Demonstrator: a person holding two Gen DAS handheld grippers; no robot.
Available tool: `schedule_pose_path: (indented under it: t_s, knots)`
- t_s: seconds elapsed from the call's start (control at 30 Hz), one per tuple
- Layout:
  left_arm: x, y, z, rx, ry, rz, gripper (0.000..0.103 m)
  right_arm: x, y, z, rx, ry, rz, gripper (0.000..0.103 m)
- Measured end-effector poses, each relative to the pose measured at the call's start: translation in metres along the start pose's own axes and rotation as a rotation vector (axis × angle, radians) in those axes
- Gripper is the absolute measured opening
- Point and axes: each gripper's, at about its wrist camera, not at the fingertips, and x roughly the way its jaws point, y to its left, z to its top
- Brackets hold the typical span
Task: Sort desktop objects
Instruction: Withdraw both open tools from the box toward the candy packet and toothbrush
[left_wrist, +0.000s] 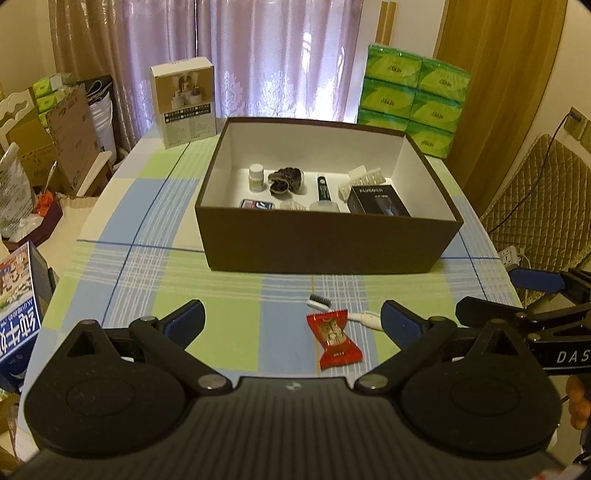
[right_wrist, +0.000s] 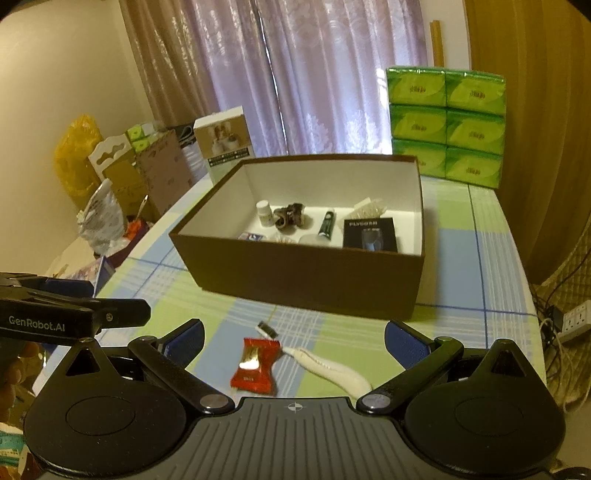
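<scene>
A: What is left on the table (left_wrist: 155, 206)?

B: Two things, near its front edge: one red candy (left_wrist: 334, 339) and one white brush (left_wrist: 347, 312). They touch; the candy lies on the brush's middle.

A: Which way does the brush run?

B: Its long axis slants across the table, with the dark bristles toward the brown box (left_wrist: 325, 242) and the handle toward the front right. The candy's twisted ends point toward and away from the box.

A: And the box?

B: Open, mid-table, holding one white bottle (left_wrist: 256, 178), one dark tube (left_wrist: 322, 187) and one black carton (left_wrist: 377, 201), among other items.

A: The tools?

B: The left gripper (left_wrist: 293, 317) and right gripper (right_wrist: 294, 339) are both spread wide, holding nothing, with the candy lying between each one's fingers.
</scene>
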Motion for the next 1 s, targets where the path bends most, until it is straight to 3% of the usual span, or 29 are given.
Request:
schedule_pose_path:
  t_s: [0.6, 1.0]
  knots:
    - [0.012, -0.01, -0.029, -0.029, 0.046, -0.003, 0.099, 0.012, -0.017, -0.029, -0.029, 0.079, -0.007, 0.101]
    - [0.052, -0.01, -0.048, -0.025, 0.114, -0.048, 0.094, 0.045, -0.034, -0.057, -0.023, 0.13, -0.041, 0.101]
